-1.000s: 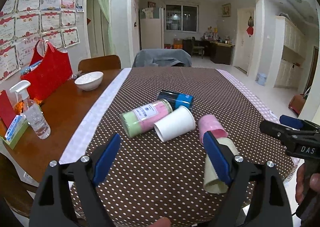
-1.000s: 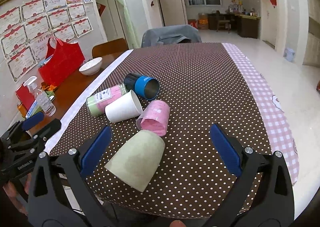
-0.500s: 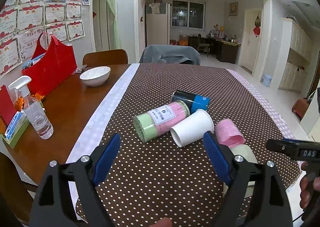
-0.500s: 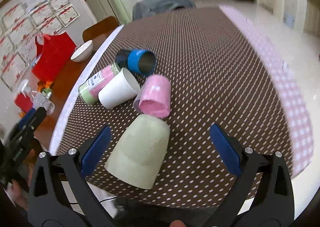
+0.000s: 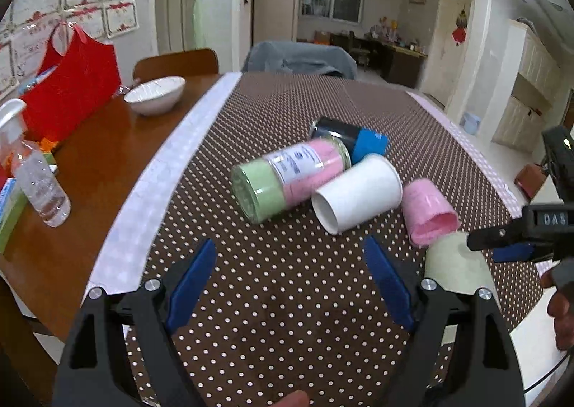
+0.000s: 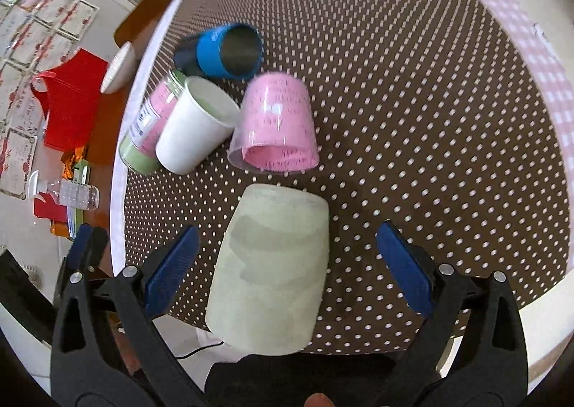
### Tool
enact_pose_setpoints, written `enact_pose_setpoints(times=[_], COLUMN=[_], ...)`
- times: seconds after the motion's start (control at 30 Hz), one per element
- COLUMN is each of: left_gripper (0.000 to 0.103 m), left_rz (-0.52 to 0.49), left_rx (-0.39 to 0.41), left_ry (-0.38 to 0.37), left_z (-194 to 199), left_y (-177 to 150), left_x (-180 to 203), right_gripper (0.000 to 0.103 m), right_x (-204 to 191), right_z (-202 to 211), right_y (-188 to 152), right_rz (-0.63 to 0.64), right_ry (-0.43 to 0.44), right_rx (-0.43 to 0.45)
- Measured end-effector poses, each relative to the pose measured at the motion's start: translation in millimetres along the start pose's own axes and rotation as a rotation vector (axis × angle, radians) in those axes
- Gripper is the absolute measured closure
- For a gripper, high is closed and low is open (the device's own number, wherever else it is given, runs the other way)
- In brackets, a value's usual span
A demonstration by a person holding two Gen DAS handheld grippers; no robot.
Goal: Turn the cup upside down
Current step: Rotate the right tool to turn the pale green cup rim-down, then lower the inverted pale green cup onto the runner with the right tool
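Several cups lie on their sides on the dotted brown tablecloth. A pale green cup [image 6: 272,267] lies nearest the table's front edge, between the open fingers of my right gripper [image 6: 287,270], untouched; it also shows in the left wrist view [image 5: 455,270]. Beyond it lie a pink cup [image 6: 276,127], a white paper cup [image 6: 193,130], a blue and black metal cup [image 6: 226,51] and a pink and green jar [image 6: 143,134]. My left gripper [image 5: 290,285] is open and empty above the cloth, short of the white cup [image 5: 358,191].
A white bowl [image 5: 154,94], a red bag [image 5: 71,84] and a clear spray bottle [image 5: 36,177] stand on the bare wood at the left. Chairs stand at the table's far end. The table's front edge [image 6: 502,321] is close under my right gripper.
My right gripper has tilted downward and moved in over the pale green cup, which now lies between its fingers. My left gripper has moved forward a little toward the cups.
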State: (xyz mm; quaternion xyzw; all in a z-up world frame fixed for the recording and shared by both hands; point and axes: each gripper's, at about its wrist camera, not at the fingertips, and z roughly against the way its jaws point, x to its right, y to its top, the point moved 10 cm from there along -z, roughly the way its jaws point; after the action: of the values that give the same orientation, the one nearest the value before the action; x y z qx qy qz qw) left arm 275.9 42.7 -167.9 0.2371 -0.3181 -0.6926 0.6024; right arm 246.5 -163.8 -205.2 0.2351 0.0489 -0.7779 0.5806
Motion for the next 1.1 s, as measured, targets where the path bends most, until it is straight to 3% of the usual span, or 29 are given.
enact_pose_setpoints(times=[0.43,0.57,0.7,1.1], left_gripper=[0.02,0.02,0.02,0.02], left_rz=[-0.032,-0.032,-0.029,-0.057], left_rx=[-0.041,-0.041,-0.041,-0.03], left_ry=[-0.067,-0.072,-0.068,-0.031], left_z=[-18.6,-18.2,-16.4,0.5], left_y=[-11.5,-12.1,-13.1,-19.0], left_x=[5.7,6.0,6.6,29.0], right_gripper=[0.007,0.029,0.029,0.029], right_x=[-11.9,-11.6,-18.2,-12.0], right_z=[-41.0,-49.8,-51.5,-20.0], right_y=[-4.5,-5.3,-1.1,-8.6], right_rz=[-0.074,-0.08,-0.044,-0.026], right_ry=[-0.017,-0.017,-0.017,0.175], right_rx=[-0.236,-0.287,-0.279,-0.159])
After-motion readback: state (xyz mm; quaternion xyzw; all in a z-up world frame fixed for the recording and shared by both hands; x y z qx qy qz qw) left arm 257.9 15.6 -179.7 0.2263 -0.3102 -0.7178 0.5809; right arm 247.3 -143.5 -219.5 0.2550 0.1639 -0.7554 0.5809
